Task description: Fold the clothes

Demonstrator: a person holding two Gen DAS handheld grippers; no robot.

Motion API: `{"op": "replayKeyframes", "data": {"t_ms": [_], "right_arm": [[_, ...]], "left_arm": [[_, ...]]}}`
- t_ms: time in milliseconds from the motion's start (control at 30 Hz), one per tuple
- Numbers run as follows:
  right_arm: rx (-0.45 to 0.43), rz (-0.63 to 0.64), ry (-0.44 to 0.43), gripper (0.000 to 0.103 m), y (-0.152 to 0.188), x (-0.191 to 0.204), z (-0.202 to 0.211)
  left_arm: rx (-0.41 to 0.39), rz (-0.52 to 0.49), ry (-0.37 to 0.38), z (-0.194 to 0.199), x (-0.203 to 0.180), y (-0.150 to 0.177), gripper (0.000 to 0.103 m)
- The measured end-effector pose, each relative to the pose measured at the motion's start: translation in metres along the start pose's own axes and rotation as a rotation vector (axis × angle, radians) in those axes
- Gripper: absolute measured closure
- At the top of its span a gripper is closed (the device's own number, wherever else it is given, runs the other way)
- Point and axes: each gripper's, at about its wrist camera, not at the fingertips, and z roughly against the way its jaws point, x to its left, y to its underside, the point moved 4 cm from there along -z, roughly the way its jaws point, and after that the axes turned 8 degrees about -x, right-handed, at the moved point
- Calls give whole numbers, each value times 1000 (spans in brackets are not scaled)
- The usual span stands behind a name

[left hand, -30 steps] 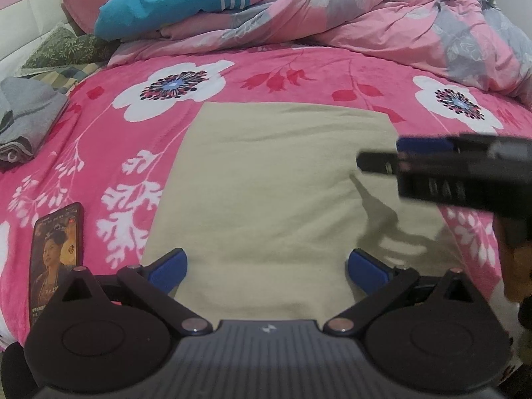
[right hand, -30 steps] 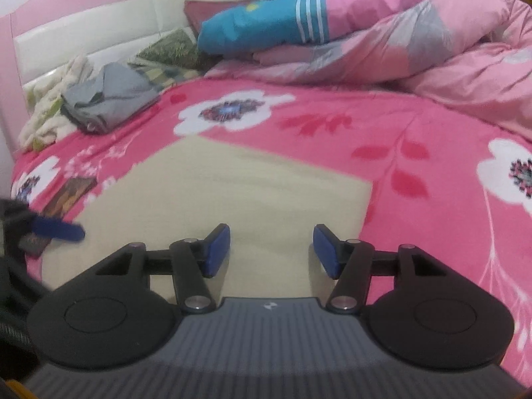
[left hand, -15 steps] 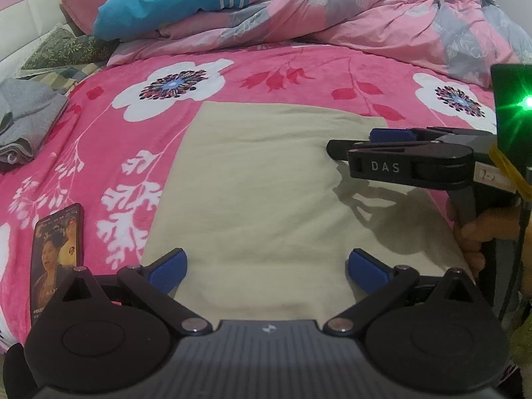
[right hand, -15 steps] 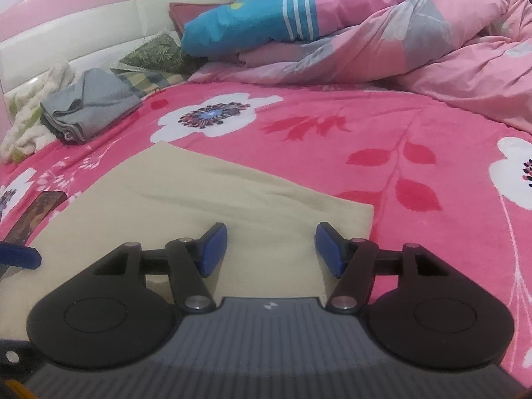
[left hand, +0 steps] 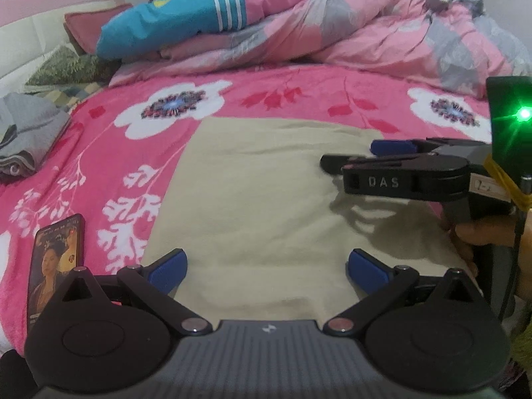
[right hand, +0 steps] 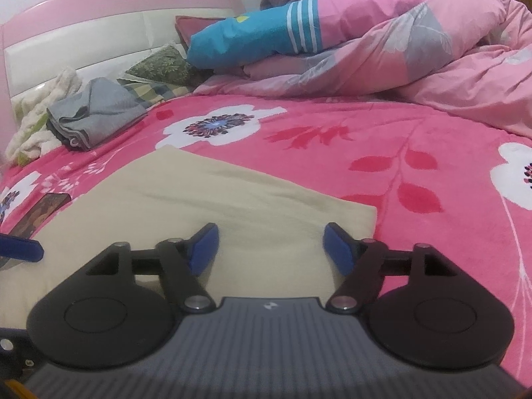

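Observation:
A beige folded garment (left hand: 266, 199) lies flat on the pink flowered bedspread (left hand: 282, 99); the right wrist view shows it as the beige garment (right hand: 206, 199) too. My left gripper (left hand: 267, 267) hovers open over its near edge, nothing between the blue pads. My right gripper (right hand: 271, 247) hangs over the garment's right part near its far right corner, jaws opening, nothing between them. The left wrist view shows the right gripper (left hand: 359, 156) from the side, held by a hand (left hand: 482, 236). A blue fingertip (right hand: 20, 251) of the left gripper shows at the left edge of the right wrist view.
A phone (left hand: 55, 262) lies on the bedspread left of the garment. Folded grey clothing (right hand: 96, 116) sits by the headboard (right hand: 83, 33). A bunched pink duvet (left hand: 382, 33) and a blue striped pillow (left hand: 173, 30) fill the far side.
The right gripper has come in lower over the garment's right side and its jaws have widened. The left gripper has stayed in place, open.

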Motion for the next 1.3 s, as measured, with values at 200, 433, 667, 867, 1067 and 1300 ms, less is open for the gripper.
{"op": "replayKeyframes", "data": {"t_ms": [200, 433, 667, 867, 1067, 1300], "right_arm": [[-7, 6, -21, 14, 0, 1, 2], [-10, 17, -34, 1, 0, 5, 3], [-10, 15, -34, 1, 1, 5, 3], [-14, -19, -58, 1, 0, 0, 4], [-9, -4, -49, 1, 1, 3, 4], [-8, -8, -50, 1, 1, 3, 4]], "left_arm": [[-85, 39, 32, 9, 9, 6, 0], [-125, 146, 91, 17, 24, 5, 0], [-137, 175, 133, 16, 30, 6, 0], [-146, 155, 155, 14, 30, 9, 0], [-132, 82, 134, 13, 22, 10, 0], [-121, 93, 142, 16, 22, 10, 0]]}}
